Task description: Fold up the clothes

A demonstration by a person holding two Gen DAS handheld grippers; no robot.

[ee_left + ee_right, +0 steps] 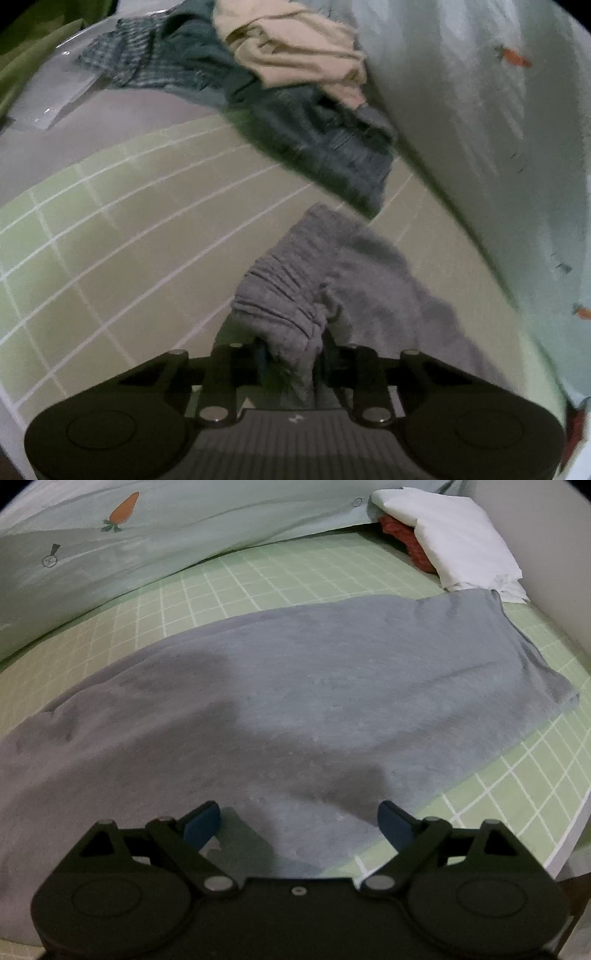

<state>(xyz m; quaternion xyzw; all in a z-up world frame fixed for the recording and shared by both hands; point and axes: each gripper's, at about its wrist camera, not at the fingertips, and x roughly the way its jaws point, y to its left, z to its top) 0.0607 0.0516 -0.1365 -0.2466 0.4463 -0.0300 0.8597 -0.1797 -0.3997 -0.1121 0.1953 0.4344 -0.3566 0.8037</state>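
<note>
Plainly, the left gripper (291,354) is clamped on a bunched corner of the grey garment (295,295), the cloth gathered in ridges just ahead of its jaws, while the right gripper (299,823) hangs with jaws spread wide above the same grey garment (295,686) and grips nothing. The garment lies spread across the green checked sheet (295,572), its far end near a white pillow (450,535) and something red (406,539) tucked under it.

With only one corner held, the likely trouble is a lopsided fold — lifting from the left alone would drag the cloth into a twist instead of a clean crease. The pinch also takes a thick wad, so part of it may slip out under tension. If the right jaws close where they are, they may catch the sheet along with the fabric, since the garment's edge lies close to them.

Much is unclear. The left view is smeared by blur, and the left fingertips are buried in the wad. What kind of garment this is I cannot tell — no sleeve, leg or collar shows. A pile of other clothes (258,74) sits well beyond, its pieces tangled, and a pale cover with carrot prints (110,554) runs off the picture.
</note>
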